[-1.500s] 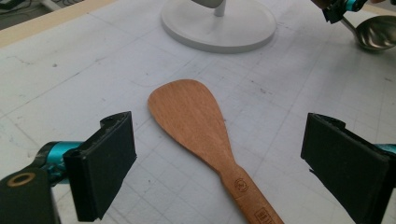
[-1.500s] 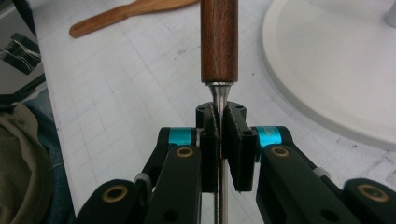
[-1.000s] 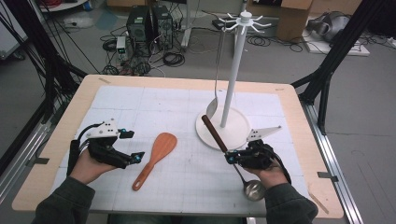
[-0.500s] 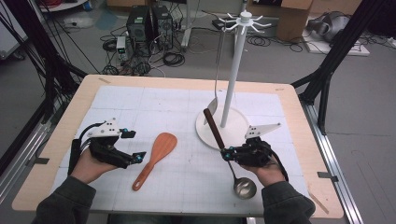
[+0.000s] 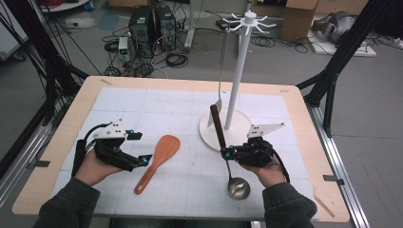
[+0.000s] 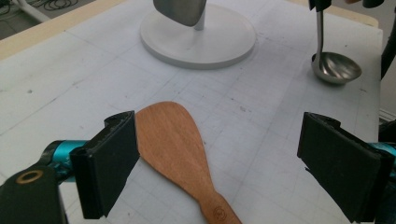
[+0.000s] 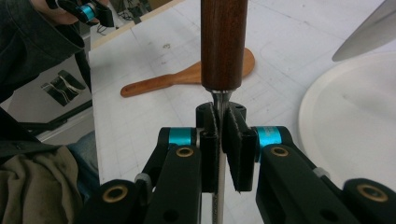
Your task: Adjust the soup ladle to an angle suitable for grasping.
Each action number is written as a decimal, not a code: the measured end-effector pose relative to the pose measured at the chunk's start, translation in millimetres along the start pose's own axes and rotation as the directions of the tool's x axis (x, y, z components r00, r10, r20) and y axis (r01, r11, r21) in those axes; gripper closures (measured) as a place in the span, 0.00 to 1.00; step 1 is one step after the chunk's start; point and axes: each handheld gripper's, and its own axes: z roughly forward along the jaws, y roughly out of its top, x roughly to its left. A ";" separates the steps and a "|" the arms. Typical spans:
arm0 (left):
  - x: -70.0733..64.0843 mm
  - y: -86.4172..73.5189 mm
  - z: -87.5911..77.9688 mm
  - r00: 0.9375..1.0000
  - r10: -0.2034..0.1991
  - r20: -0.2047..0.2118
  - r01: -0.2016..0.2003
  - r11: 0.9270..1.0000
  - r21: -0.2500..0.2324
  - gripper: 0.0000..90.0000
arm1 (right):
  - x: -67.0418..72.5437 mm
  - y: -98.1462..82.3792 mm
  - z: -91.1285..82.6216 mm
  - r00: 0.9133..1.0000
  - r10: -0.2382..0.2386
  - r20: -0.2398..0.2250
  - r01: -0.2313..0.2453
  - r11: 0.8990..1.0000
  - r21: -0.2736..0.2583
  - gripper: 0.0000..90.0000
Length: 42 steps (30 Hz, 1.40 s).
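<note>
Right gripper (image 5: 227, 153) pinched on the metal shank of the ladle (image 5: 229, 156), just below its wooden handle; bowl resting on the mat beside the right hand, shank partly hidden behind the pads. Left gripper (image 5: 142, 148) spread wide, empty, just beside the wooden spatula (image 5: 158, 161). Bare mat between both grippers; stand base (image 5: 209, 130) close ahead of the right one.

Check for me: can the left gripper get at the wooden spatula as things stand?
Probably yes. The left gripper stands open with the wooden spatula lying flat just ahead between its jaws, nothing across it; the right gripper with its ladle is well aside.
</note>
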 end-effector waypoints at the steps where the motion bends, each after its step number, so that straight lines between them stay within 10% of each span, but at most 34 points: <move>1: -1.3 2.4 0.9 1.000 0.002 0.005 -0.002 1.000 -0.004 0.15 | 0.4 0.6 0.5 1.000 0.000 0.000 0.000 1.000 -0.004 0.94; 42: -24.5 61.6 25.4 0.995 0.023 0.092 -0.020 0.999 -0.034 0.24 | 23.2 34.9 42.3 0.996 -0.079 -0.052 0.075 0.995 -0.066 0.94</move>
